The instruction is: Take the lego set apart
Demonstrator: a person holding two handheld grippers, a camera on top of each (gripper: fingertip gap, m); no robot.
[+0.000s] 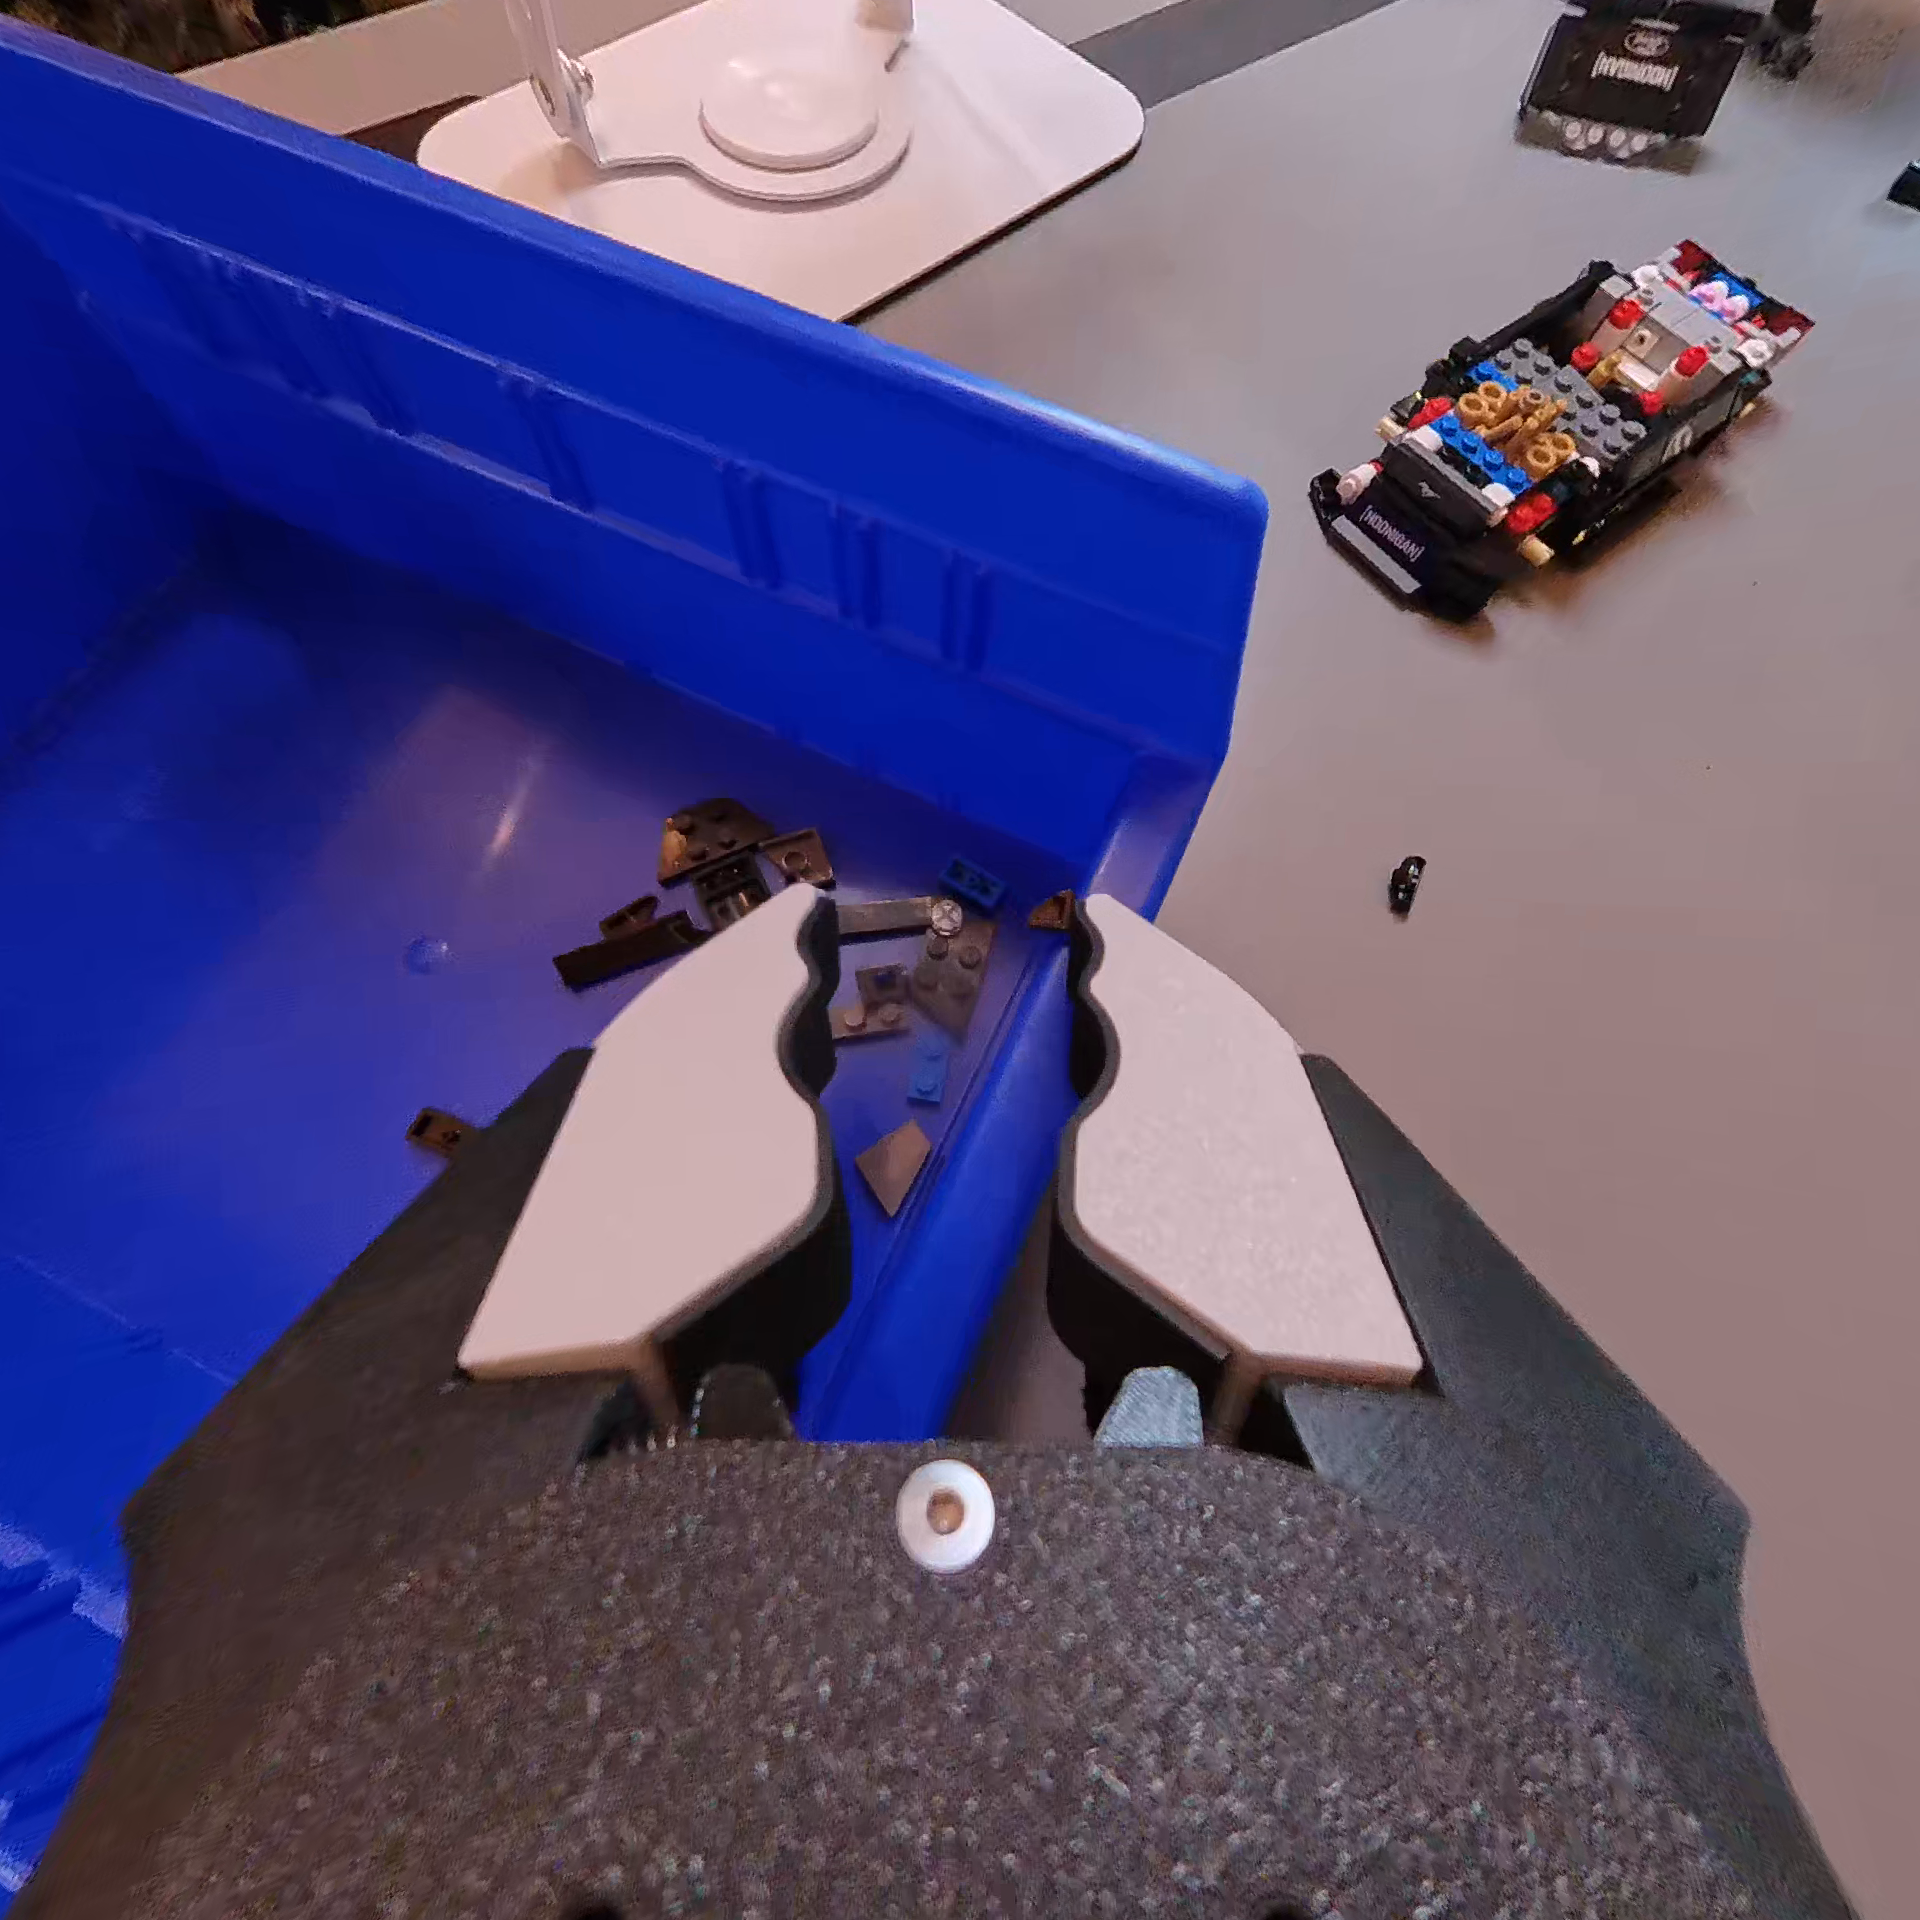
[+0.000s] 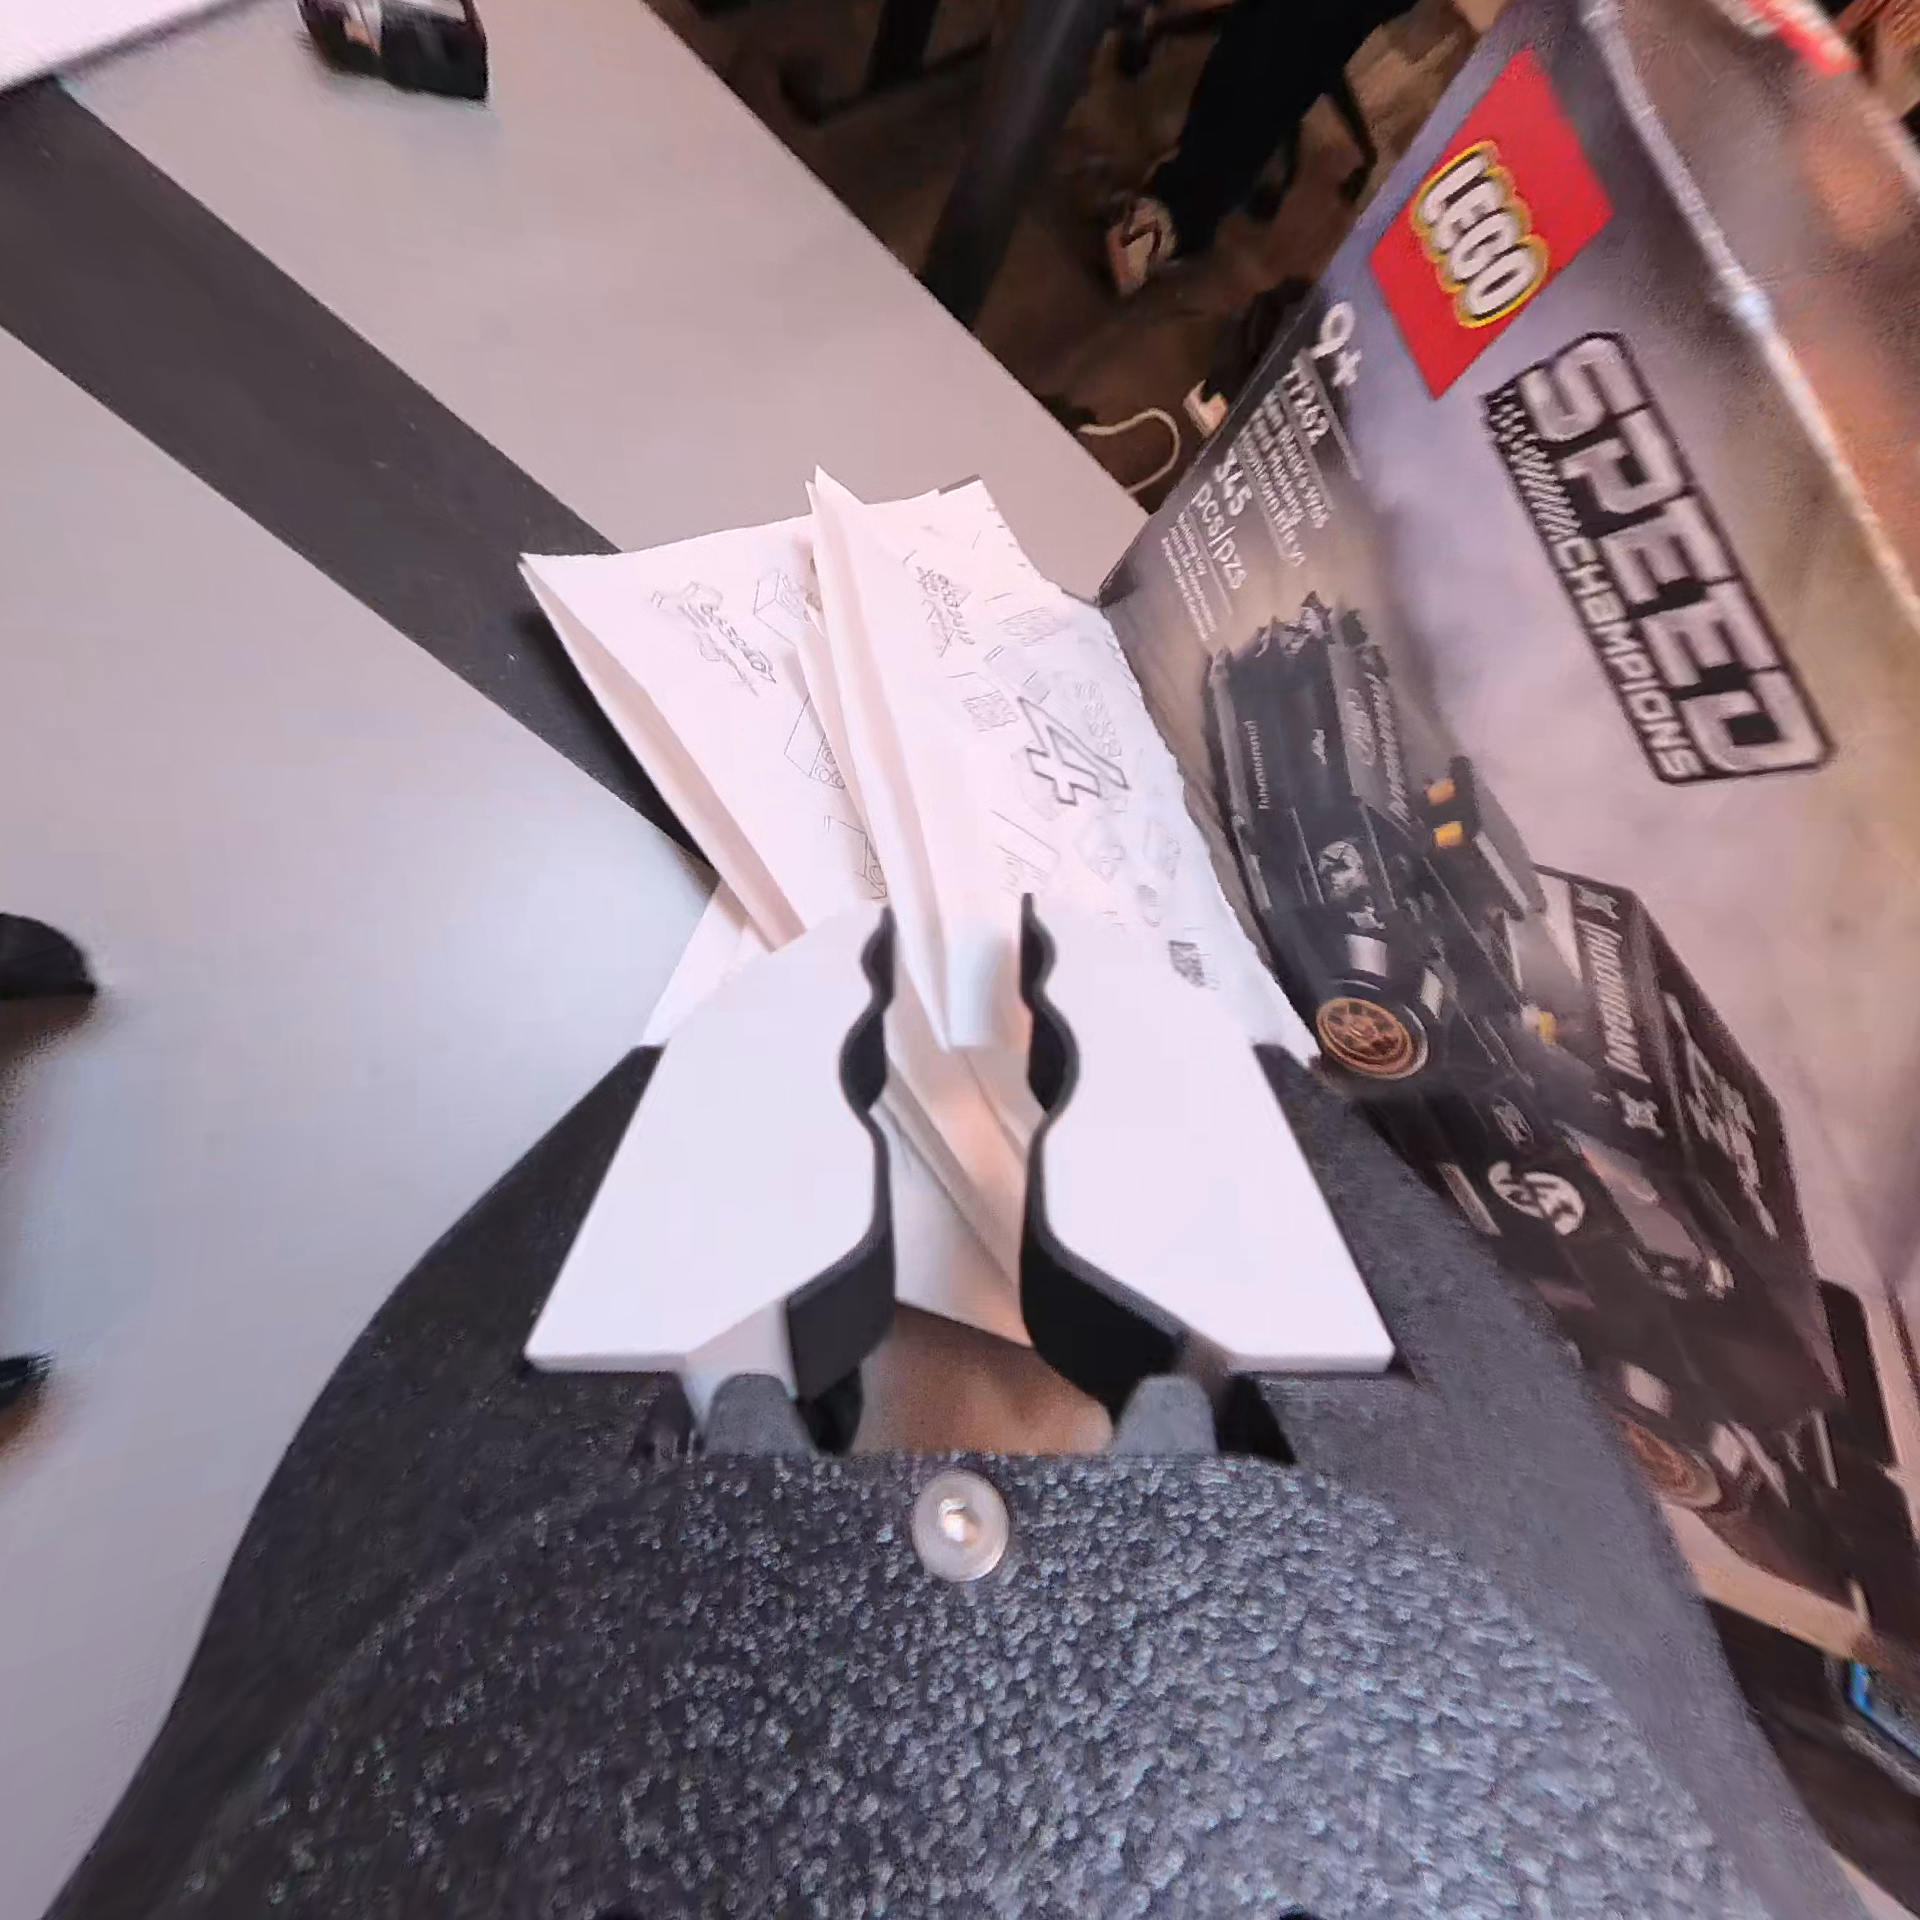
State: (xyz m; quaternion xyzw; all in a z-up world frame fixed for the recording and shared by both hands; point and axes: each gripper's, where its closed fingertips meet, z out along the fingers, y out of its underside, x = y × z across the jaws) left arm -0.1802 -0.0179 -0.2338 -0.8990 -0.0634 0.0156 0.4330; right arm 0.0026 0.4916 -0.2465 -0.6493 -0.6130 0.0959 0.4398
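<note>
A half-stripped lego car (image 1: 1558, 436) is sitting on the grey table (image 1: 1558, 1039), well clear of the blue bin (image 1: 727, 468); light, brittle, best gripped by its studded plates. The left gripper (image 1: 951, 914) is hovering empty and parted over loose pieces (image 1: 914, 997) at the bin's corner. The right gripper (image 2: 956, 925) is gaping around folded paper sheets (image 2: 935, 727) beside the set's box (image 2: 1558, 727), not visibly clamping.

Bin wall (image 1: 935, 540) — barrier before car (image 1: 1558, 436)
</note>
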